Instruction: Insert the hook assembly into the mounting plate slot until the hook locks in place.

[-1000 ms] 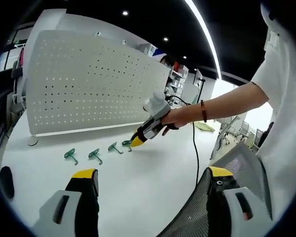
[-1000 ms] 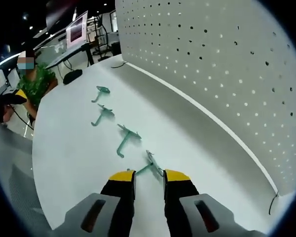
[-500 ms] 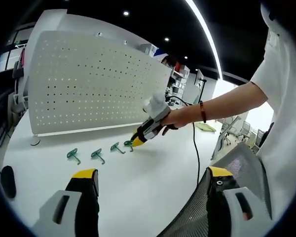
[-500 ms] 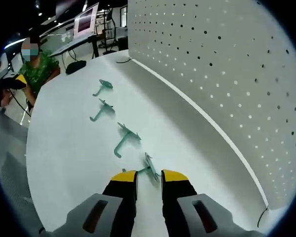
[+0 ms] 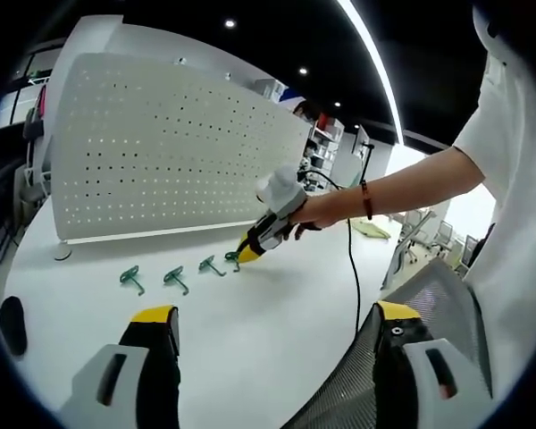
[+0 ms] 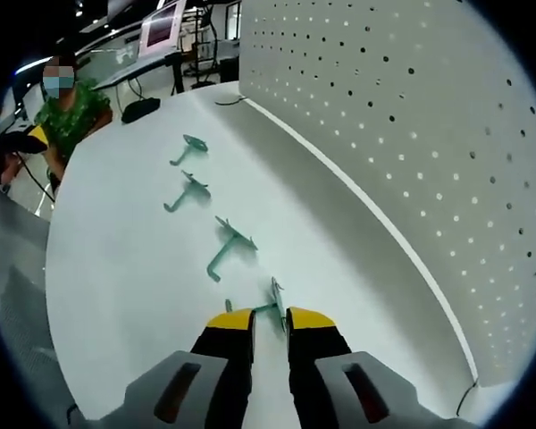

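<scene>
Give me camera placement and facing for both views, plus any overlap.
Left gripper view: rides the left gripper, held back over the white table, facing the pegboard; the person's forearm and the right gripper come in from the right.
Right gripper view: rides the right gripper, low over the table, looking along the pegboard down the row of green hooks; its jaws close on the nearest hook.
Shared: the pegboard, the table and the four hooks.
</scene>
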Demonstrator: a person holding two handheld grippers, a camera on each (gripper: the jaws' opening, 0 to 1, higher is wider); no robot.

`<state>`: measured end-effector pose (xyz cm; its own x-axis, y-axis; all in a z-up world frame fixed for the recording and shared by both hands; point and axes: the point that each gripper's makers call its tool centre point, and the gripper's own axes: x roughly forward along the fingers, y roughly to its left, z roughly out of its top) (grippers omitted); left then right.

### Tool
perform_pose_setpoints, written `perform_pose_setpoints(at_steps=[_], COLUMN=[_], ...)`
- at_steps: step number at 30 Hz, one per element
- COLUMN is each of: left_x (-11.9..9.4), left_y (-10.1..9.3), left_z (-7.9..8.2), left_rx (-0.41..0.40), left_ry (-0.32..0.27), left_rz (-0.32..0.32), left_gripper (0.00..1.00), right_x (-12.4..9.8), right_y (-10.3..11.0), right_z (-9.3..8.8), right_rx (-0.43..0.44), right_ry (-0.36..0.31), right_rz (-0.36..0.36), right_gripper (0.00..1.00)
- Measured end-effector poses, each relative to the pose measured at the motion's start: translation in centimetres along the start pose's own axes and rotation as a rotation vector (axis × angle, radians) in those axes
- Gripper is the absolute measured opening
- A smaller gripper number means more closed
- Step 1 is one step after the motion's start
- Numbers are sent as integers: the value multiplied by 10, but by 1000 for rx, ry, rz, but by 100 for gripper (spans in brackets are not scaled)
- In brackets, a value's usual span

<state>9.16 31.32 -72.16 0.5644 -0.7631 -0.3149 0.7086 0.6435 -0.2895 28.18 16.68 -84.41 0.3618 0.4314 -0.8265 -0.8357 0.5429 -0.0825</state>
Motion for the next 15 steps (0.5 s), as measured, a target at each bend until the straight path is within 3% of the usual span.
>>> perform_pose_setpoints(at_steps=[9, 15], left_x=[-2, -2], left_y=[1, 2], left_z=[1, 0], left_rx=[-8, -7], left_ry=[-6, -3], left_rz=[2, 4], left_gripper=[91, 91], right_x=[3, 5], right_y=[0, 4], right_z=[-7, -16], right_rx=[-14, -24], right_ry=[31, 66], right_rz=[0, 4], right_gripper=[12, 6])
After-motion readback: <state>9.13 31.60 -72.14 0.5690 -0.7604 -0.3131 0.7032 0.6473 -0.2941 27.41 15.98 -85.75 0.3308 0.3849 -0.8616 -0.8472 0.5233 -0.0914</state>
